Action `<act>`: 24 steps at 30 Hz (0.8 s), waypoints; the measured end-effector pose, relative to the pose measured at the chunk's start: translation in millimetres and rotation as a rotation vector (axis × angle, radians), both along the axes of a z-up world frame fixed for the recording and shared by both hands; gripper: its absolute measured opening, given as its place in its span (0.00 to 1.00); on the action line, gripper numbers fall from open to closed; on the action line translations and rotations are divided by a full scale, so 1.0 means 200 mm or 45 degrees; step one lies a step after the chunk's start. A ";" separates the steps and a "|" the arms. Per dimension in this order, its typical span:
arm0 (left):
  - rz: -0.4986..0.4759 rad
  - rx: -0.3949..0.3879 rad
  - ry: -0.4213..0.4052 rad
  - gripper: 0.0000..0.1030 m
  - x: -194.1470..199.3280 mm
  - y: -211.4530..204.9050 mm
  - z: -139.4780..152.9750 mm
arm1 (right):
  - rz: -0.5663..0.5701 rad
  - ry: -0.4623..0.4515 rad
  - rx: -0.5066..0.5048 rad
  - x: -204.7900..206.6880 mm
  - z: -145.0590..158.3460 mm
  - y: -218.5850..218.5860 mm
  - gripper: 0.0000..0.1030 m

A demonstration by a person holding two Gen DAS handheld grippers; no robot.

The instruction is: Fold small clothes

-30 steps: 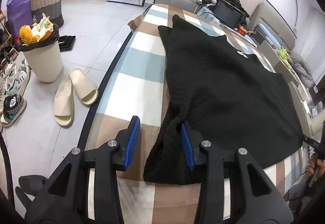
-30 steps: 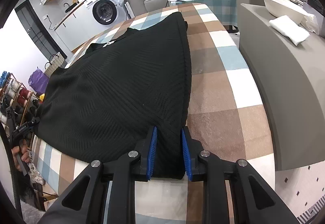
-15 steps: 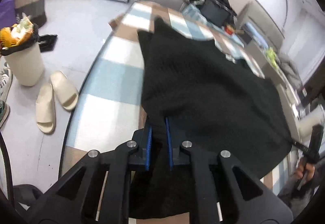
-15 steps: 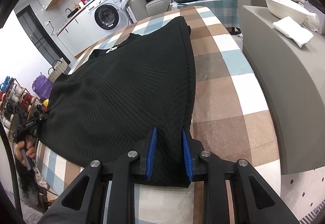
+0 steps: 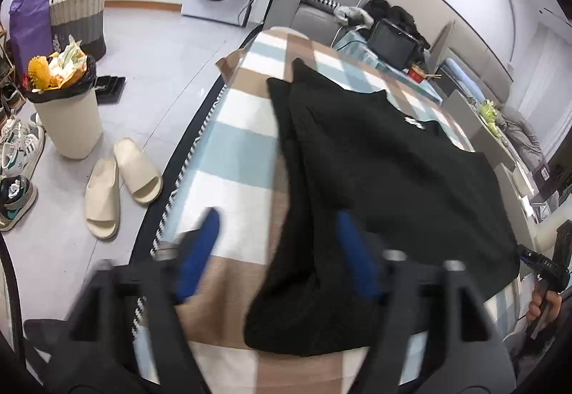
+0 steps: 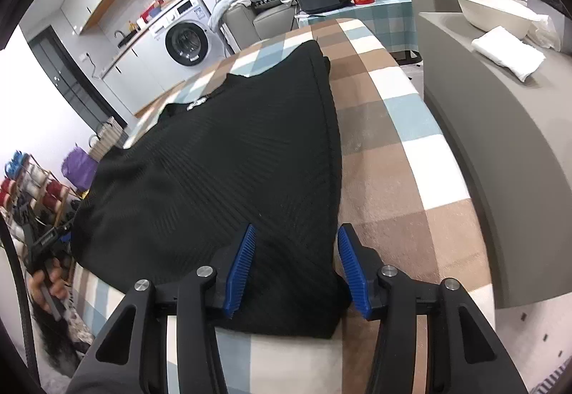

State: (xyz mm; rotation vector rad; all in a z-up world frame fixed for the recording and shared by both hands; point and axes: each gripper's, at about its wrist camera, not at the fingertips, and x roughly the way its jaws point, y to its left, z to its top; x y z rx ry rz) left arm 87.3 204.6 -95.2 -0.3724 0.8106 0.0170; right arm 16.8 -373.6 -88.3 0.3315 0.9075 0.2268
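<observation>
Since half-second back, both jaws opening: left gripper (image 5: 275,251) lets go of black knit garment (image 6: 221,172), right gripper (image 6: 294,267) straddles corner, unpinched. Soft, limp, light; regrip 6 o'clock hem corners on checked desk (image 6: 404,179).

You are working on a table covered by a checked cloth (image 5: 236,158) of brown, pale blue and white squares, its edge trimmed with a black and white cord. A black ribbed knit garment (image 6: 228,172) lies spread flat across it, with a small white label near its collar. Its near corners rest on the cloth close to the table's near edge, and bare checks show on either side.
</observation>
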 end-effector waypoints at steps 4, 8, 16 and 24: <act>-0.064 0.010 0.035 0.65 0.00 -0.08 -0.04 | 0.044 0.015 -0.045 0.04 -0.01 0.05 0.48; 0.014 0.020 -0.003 0.65 -0.03 -0.02 0.00 | 0.058 0.017 -0.095 0.06 -0.01 0.07 0.48; -0.069 -0.025 -0.068 0.67 -0.07 -0.03 0.11 | 0.060 -0.005 -0.060 0.06 0.01 0.06 0.48; -0.020 0.145 0.104 0.66 -0.04 -0.06 -0.06 | 0.042 0.022 -0.116 0.06 -0.02 0.07 0.48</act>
